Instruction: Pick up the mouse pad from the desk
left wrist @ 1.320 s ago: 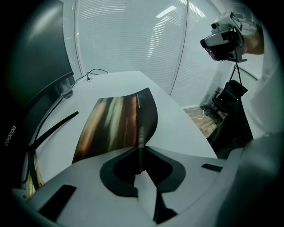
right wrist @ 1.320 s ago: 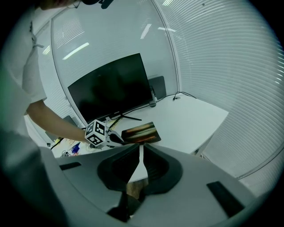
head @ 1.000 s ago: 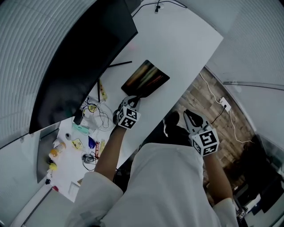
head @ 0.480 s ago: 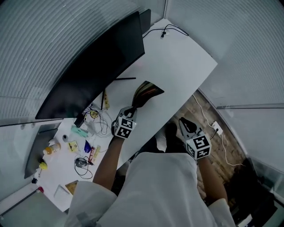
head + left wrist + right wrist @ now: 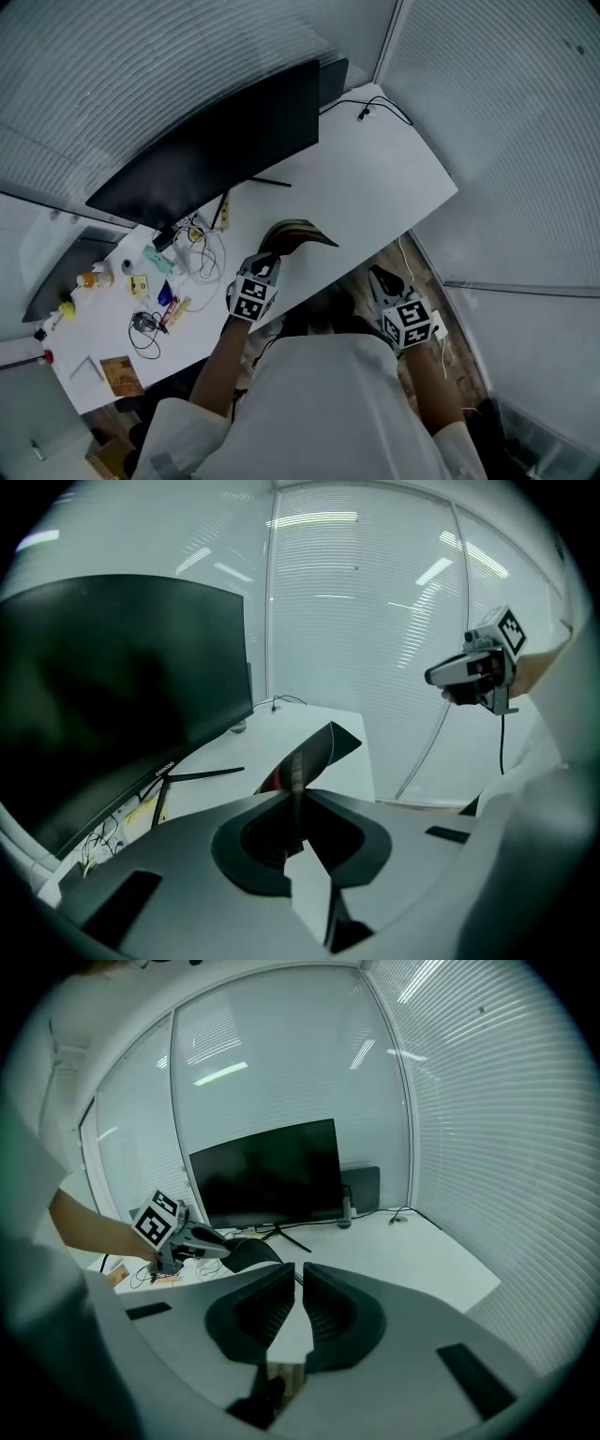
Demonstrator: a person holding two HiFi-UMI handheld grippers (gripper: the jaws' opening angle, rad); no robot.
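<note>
In the head view, the left gripper [image 5: 270,261] is now closed on one edge of the pad [image 5: 296,233], and the pad is in the air at the centre of the frame, above the near edge of the desk [image 5: 375,178]. One second ago the pad was lying flat on the desk, with the left jaws at its near corner. Half a second ago it was already tilted up on one side. Now it curves and droops from the jaws, and we cannot see any part of it resting on the white surface.

The left gripper view agrees with this: the pad [image 5: 313,757] stands out thin between the two jaws of the left gripper [image 5: 295,803], which press on it, and the desk is behind it.

The right gripper [image 5: 379,279] hangs at the lower right, off the desk. In its own view the right gripper [image 5: 298,1290] has its jaws almost together, with nothing between them.

We judge that the lift is practically done. The grip is only on the edge, so the soft pad could slip if we swing it.
</note>
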